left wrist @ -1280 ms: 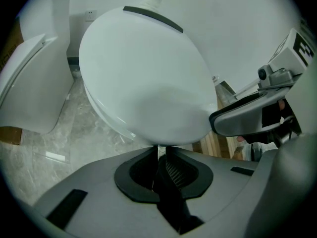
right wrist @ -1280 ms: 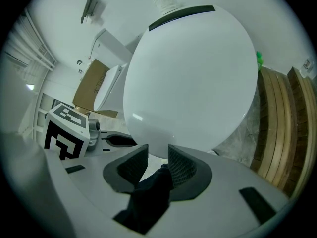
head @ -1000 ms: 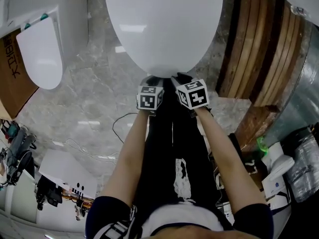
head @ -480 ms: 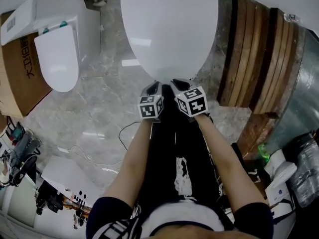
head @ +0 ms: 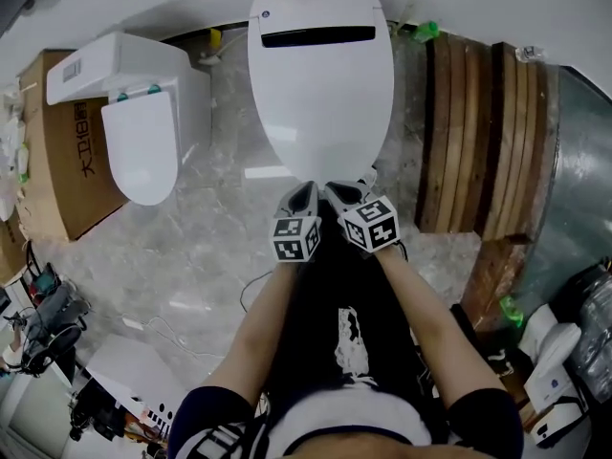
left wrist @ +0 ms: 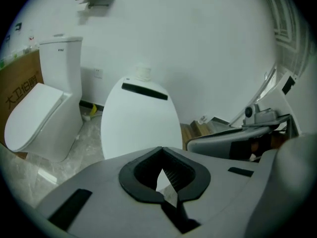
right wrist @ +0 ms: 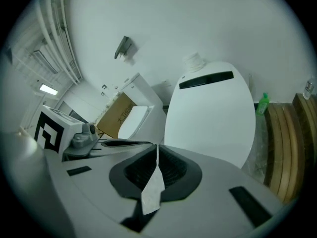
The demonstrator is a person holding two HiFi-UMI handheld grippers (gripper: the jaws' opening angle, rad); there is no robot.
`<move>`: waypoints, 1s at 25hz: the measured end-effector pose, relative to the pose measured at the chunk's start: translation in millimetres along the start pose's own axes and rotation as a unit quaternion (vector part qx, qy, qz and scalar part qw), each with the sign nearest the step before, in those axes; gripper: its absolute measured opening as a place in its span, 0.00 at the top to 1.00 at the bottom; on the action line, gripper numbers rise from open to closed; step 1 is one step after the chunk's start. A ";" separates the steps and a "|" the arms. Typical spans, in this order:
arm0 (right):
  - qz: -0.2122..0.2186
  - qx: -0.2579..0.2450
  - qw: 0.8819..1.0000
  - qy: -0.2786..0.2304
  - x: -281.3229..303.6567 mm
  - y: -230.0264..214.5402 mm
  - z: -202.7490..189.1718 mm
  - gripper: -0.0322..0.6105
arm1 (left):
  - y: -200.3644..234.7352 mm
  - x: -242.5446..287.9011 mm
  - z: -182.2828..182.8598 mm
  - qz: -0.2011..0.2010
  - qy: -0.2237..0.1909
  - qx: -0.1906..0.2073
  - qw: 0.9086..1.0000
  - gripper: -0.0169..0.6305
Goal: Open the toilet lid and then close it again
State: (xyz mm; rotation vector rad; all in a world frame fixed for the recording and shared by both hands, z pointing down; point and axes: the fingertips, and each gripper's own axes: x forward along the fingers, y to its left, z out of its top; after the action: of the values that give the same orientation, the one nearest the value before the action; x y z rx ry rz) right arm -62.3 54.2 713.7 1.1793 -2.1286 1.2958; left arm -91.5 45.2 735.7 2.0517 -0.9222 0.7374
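white toilet lid (head: 320, 94) down, just beyond both tool tips. left gripper (head: 303, 195) clenched, empty. right gripper (head: 341, 194) just closing, clenched empty too.

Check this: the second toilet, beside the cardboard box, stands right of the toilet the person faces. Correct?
No. The head view shows the second toilet, beside the cardboard box, standing left of the toilet the person faces.

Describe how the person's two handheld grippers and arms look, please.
The left gripper and the right gripper are light grey plastic with ribbed black fingers. Each carries a white cube printed with black square markers. The forearms are bare; short dark sleeves cover the upper arms.
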 end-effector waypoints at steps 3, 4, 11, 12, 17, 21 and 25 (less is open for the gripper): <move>0.004 0.007 0.999 -0.031 -19.1 4.4 15.2 0.93 | -18.8 -17.3 19.6 -0.015 -0.018 0.015 1.000 0.96; 0.005 0.010 0.999 -0.040 -26.3 6.7 19.6 0.93 | -24.2 -22.7 23.4 -0.017 -0.020 0.019 0.999 0.96; 0.008 -0.017 0.998 -0.068 -73.5 39.1 40.2 0.94 | -57.6 -69.1 55.1 -0.023 -0.043 0.037 0.998 0.96; 0.006 -0.025 0.997 -0.069 -77.4 41.6 42.1 0.94 | -61.2 -72.7 58.3 -0.023 -0.045 0.044 0.998 0.96; 0.008 -0.058 0.996 -0.067 -94.3 58.7 41.3 0.94 | -77.5 -90.5 60.8 -0.030 -0.040 0.083 0.995 0.96; 0.006 -0.057 0.996 -0.063 -107.2 66.1 31.9 0.94 | -88.6 -103.9 52.9 -0.042 -0.033 0.088 0.995 0.96; 0.010 -0.072 0.996 -0.057 -115.5 69.9 29.5 0.94 | -96.6 -108.8 51.7 -0.048 -0.037 0.084 0.995 0.96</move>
State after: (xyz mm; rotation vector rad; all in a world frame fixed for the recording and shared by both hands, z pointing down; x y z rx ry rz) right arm -49.9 97.4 583.1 1.2011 -2.2771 1.0869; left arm -67.0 86.3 588.8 2.2671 -0.8194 0.7125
